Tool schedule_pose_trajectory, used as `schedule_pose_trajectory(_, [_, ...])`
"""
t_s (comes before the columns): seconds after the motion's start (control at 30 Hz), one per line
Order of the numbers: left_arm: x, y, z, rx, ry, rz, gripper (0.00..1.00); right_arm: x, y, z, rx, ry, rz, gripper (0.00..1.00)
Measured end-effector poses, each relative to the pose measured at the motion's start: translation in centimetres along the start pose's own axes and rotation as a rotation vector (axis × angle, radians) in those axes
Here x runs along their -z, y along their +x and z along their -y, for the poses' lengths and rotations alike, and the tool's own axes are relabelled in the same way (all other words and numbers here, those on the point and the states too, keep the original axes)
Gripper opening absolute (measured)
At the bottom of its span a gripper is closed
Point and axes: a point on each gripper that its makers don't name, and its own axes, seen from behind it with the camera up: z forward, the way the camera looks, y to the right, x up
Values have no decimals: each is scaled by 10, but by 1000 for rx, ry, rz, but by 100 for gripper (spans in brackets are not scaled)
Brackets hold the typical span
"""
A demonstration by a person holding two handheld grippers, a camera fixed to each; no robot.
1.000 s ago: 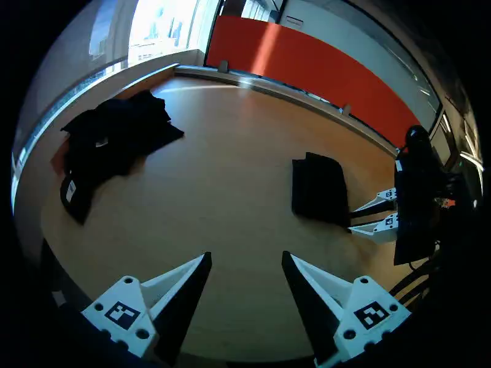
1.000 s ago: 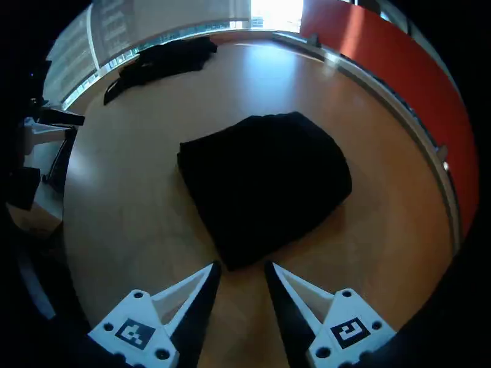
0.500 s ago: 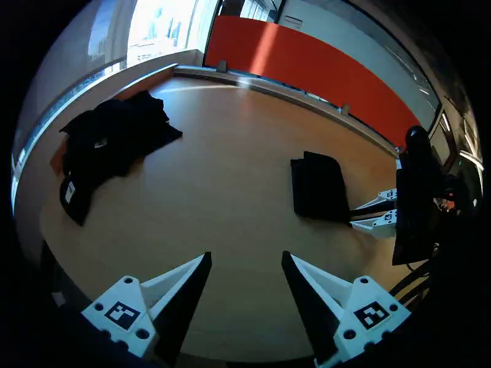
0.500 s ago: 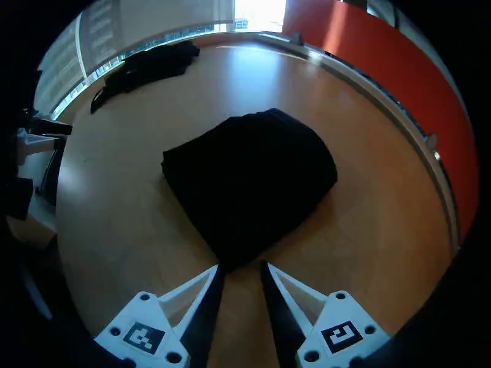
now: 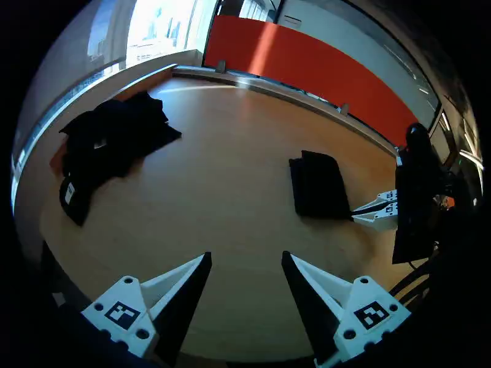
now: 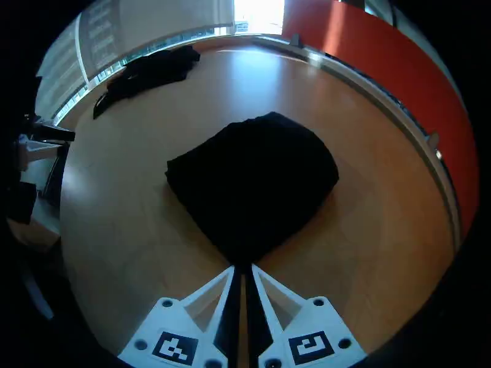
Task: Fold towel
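A folded black towel (image 6: 255, 178) lies flat on the wooden table (image 6: 123, 221); in the left gripper view the towel (image 5: 316, 184) is a small dark rectangle at mid right. My right gripper (image 6: 241, 273) has its fingers drawn together on the towel's near corner, with a sliver of dark cloth between the tips. From the left gripper view, the right gripper (image 5: 368, 211) reaches in from the right and meets the towel's edge. My left gripper (image 5: 245, 264) stands open above bare wood, well apart from the towel.
A heap of black cloth (image 5: 110, 141) lies at the table's far left by the window, and the heap (image 6: 150, 70) sits at the top left in the right gripper view. A red wall panel (image 5: 319, 67) runs behind the table. A person in dark clothes (image 5: 417, 190) stands at the right.
The right gripper's fingers have closed from a wide gap to nearly touching, now on the towel's near corner. The left gripper has stayed still and open.
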Motion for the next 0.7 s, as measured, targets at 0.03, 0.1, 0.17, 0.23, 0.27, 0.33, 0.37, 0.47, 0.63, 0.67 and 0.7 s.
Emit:
schedule_pose_trajectory(0.03, [0, 0, 0, -1, 0, 0, 84, 1, 1, 0, 1, 0, -2, 4])
schedule_pose_trajectory(0.1, [0, 1, -1, -4, -1, -1, 84, 2, 3, -1, 4, -1, -7, 4])
schedule_pose_trajectory(0.17, [0, 1, -2, -6, -3, -1, 84, 5, 7, -2, 12, -4, -15, 4])
schedule_pose_trajectory(0.23, [1, 2, -2, -8, -6, -2, 84, 9, 11, -4, 22, -9, -25, 4])
schedule_pose_trajectory(0.27, [0, 3, -3, -9, -7, -3, 84, 12, 14, -5, 28, -14, -31, 4])
schedule_pose_trajectory(0.33, [1, 5, -4, -12, -10, -5, 84, 18, 20, -8, 39, -22, -42, 4])
schedule_pose_trajectory(0.37, [1, 6, -5, -14, -12, -7, 84, 22, 24, -10, 45, -27, -48, 4])
schedule_pose_trajectory(0.47, [2, 10, -8, -22, -17, -14, 84, 33, 37, -16, 64, -37, -68, 4])
schedule_pose_trajectory(0.63, [4, 19, -14, -42, -28, -28, 84, 56, 62, -26, 97, -55, -108, 4])
schedule_pose_trajectory(0.67, [5, 21, -15, -46, -31, -31, 84, 61, 68, -28, 104, -59, -117, 4])
schedule_pose_trajectory(0.7, [5, 23, -17, -49, -33, -33, 84, 66, 73, -29, 110, -63, -125, 4])
